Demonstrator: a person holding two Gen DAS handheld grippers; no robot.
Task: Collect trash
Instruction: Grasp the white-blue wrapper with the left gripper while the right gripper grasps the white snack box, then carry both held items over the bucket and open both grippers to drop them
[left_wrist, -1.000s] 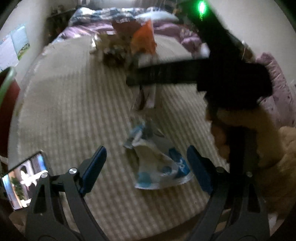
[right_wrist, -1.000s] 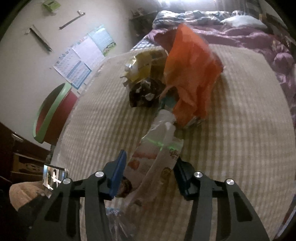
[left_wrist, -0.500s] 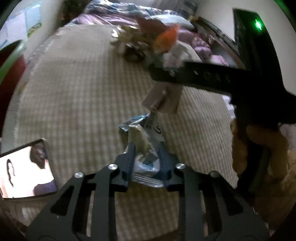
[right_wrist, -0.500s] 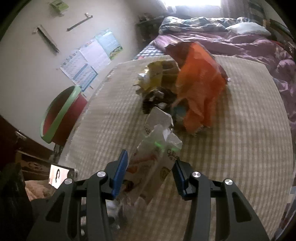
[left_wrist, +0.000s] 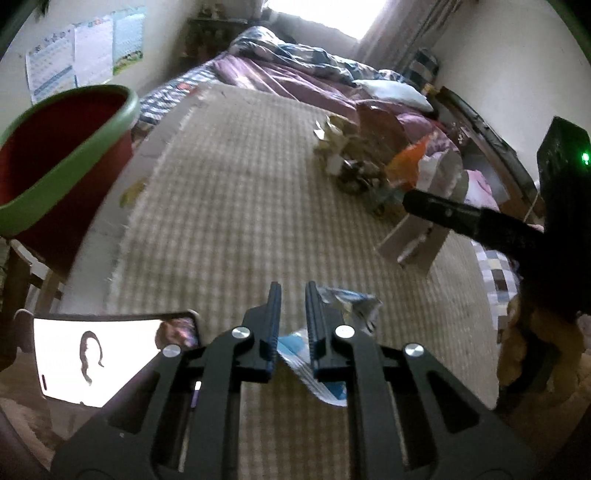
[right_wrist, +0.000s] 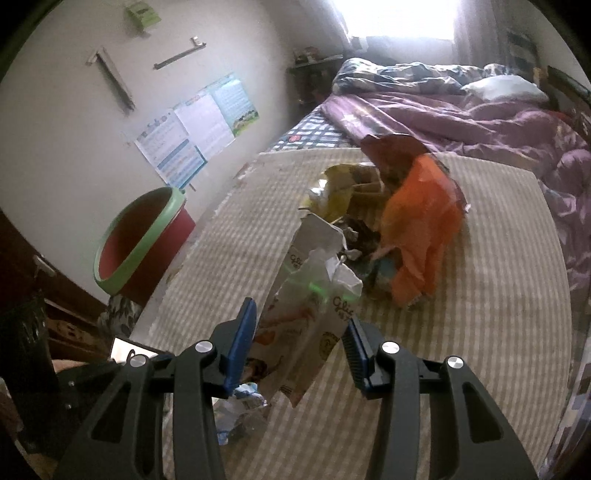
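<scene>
Left tongs clenched on blue-white wrapper; right tongs gripping "Glic"-lettered carton.

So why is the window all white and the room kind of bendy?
Right wrist view: the window is overexposed by daylight, and the fisheye lens curves the wall. Left wrist view: same window glare, and the trash pile looks smeared by motion blur.
</scene>
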